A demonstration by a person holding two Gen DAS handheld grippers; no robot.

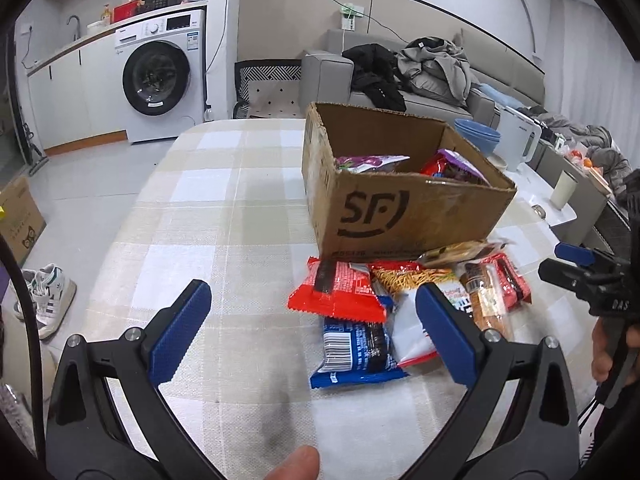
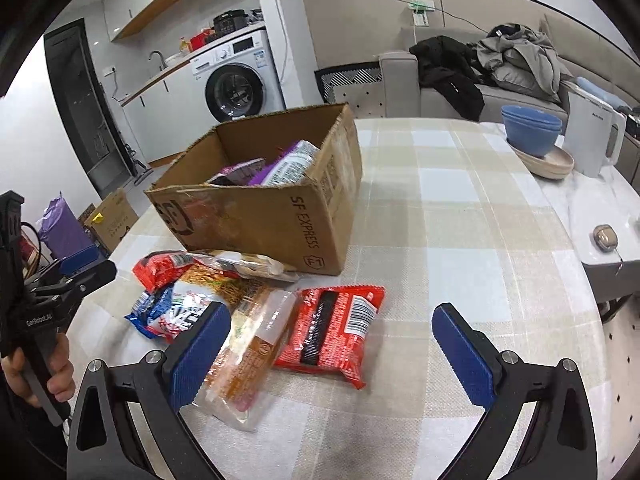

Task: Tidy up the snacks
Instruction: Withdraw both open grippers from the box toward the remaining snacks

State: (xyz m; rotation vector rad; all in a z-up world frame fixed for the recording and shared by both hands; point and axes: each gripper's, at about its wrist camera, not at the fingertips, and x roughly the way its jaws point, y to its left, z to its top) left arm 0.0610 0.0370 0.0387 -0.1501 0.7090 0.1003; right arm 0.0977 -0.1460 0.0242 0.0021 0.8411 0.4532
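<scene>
Left wrist view is showing the left gripper point(image 1: 312, 320) hanging wide open and empty over the checked tablecloth point(image 1: 208, 216) in the lower middle of the frame. Loose snack packets are lying right of centre, a red packet point(image 1: 336, 294) overlapping a blue packet point(image 1: 354, 354), just in front of the cardboard box point(image 1: 404, 208), which is holding purple packets point(image 1: 370, 161). Right wrist view is showing the right gripper point(image 2: 332, 330) also spread wide, gripping nothing, above a clear orange packet point(image 2: 252, 354) and another red packet point(image 2: 332, 332).

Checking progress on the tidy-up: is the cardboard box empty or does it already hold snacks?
Partly filled. The cardboard box stands open-topped, with purple snack packets showing inside; several packets lie outside on the table.
</scene>
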